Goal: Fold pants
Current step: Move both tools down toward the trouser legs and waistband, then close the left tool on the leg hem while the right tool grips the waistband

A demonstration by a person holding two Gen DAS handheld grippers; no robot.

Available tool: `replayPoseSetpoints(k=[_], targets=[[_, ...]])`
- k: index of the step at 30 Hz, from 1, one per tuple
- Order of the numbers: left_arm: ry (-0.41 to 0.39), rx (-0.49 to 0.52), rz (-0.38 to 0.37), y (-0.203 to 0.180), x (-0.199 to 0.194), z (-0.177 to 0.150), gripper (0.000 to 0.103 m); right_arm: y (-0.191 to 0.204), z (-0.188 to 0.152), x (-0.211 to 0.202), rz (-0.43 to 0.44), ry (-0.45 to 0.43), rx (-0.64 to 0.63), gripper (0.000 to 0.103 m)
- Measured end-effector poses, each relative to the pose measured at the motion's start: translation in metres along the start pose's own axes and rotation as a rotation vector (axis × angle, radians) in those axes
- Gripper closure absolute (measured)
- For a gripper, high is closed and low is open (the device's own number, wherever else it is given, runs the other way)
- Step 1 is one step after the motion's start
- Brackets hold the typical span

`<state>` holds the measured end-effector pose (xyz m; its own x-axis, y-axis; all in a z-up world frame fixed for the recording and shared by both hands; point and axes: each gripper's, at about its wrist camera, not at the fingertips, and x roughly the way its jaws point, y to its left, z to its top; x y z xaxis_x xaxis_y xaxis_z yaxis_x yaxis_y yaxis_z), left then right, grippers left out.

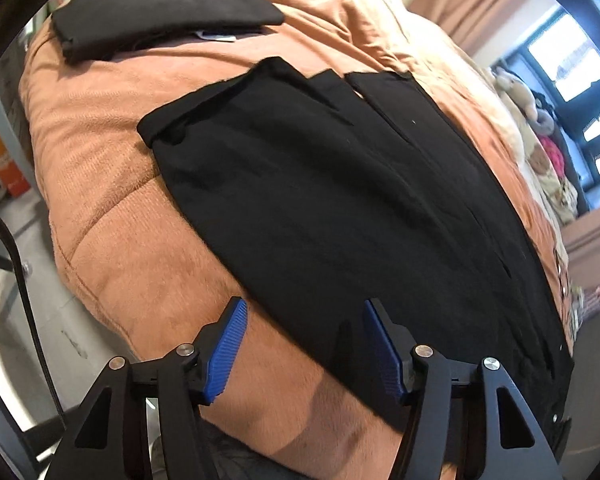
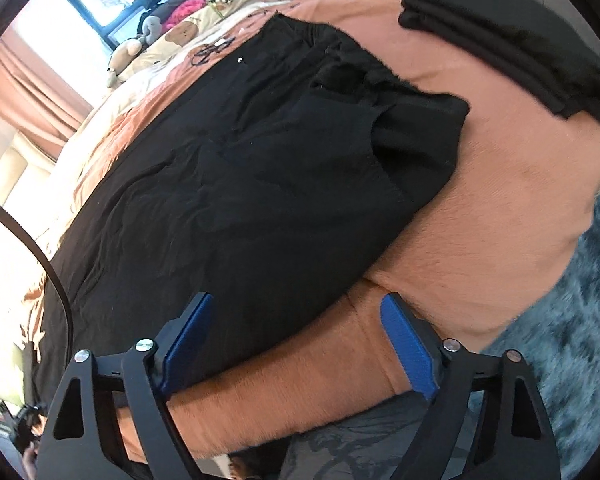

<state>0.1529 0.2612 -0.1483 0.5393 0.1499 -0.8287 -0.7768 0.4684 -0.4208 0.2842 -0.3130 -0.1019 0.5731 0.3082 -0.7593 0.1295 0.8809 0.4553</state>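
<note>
Closest thing in both views is the grippers: left gripper [image 1: 304, 312] and right gripper [image 2: 296, 308] both have their blue pads spread wide with nothing between them, so neither is holding anything right now. Each hangs just over the near edge of the pants [image 1: 340, 200], which lie flat on the orange blanket [image 1: 112, 208] covering the bed.

Progress-wise, I'd say it's about halfway. The pants look like they've had the legs laid one over the other, so it's a long black strip, with the waist end [image 2: 300, 40] toward the stuffed toys [image 2: 132, 52] and the leg ends [image 1: 260, 80] at the other end. Still needs folding across its length, looks like. A folded black stack [image 1: 160, 28] sits farther off on the blanket.

Writing: there's a small tag [image 1: 216, 36] peeking from under that stack, but it's too blurry to read. No brands visible anywhere.
</note>
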Motion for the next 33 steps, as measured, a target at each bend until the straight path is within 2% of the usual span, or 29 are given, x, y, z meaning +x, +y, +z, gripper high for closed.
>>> replayPoseSetpoints(k=[8, 10, 11, 12, 14, 15, 20, 25, 27, 29, 33], targets=[[-0.033, -0.072, 0.014, 0.005, 0.006, 0.014, 0.041, -0.015, 0.019, 0.016, 0.044, 0.030, 0.064, 0.024], [-0.042, -0.076, 0.018, 0.005, 0.007, 0.016, 0.041, -0.017, 0.023, 0.017, 0.043, 0.023, 0.066, 0.032], [-0.047, -0.079, 0.020, 0.006, 0.007, 0.017, 0.042, -0.019, 0.024, 0.017, 0.044, 0.020, 0.066, 0.042], [-0.050, -0.083, 0.021, 0.007, 0.008, 0.019, 0.044, -0.020, 0.027, 0.017, 0.046, 0.015, 0.069, 0.058], [-0.055, -0.093, 0.020, 0.010, 0.008, 0.020, 0.046, -0.024, 0.031, 0.014, 0.058, -0.002, 0.084, 0.073], [-0.057, -0.095, 0.019, 0.010, 0.010, 0.022, 0.047, -0.028, 0.031, 0.010, 0.070, -0.010, 0.094, 0.076], [-0.059, -0.092, 0.015, 0.011, 0.008, 0.021, 0.048, -0.052, 0.021, -0.002, 0.090, -0.001, 0.126, 0.076], [-0.062, -0.099, 0.006, 0.015, 0.007, 0.021, 0.050, -0.070, 0.005, -0.011, 0.112, 0.040, 0.152, 0.059], [-0.064, -0.109, -0.005, 0.019, 0.006, 0.020, 0.051, -0.073, 0.004, -0.019, 0.131, 0.047, 0.147, 0.047], [-0.066, -0.109, -0.010, 0.020, 0.005, 0.019, 0.051, -0.073, 0.005, -0.023, 0.141, 0.049, 0.135, 0.041], [-0.070, -0.118, -0.018, 0.021, 0.004, 0.017, 0.051, -0.069, 0.011, -0.013, 0.128, 0.042, 0.147, 0.039]])
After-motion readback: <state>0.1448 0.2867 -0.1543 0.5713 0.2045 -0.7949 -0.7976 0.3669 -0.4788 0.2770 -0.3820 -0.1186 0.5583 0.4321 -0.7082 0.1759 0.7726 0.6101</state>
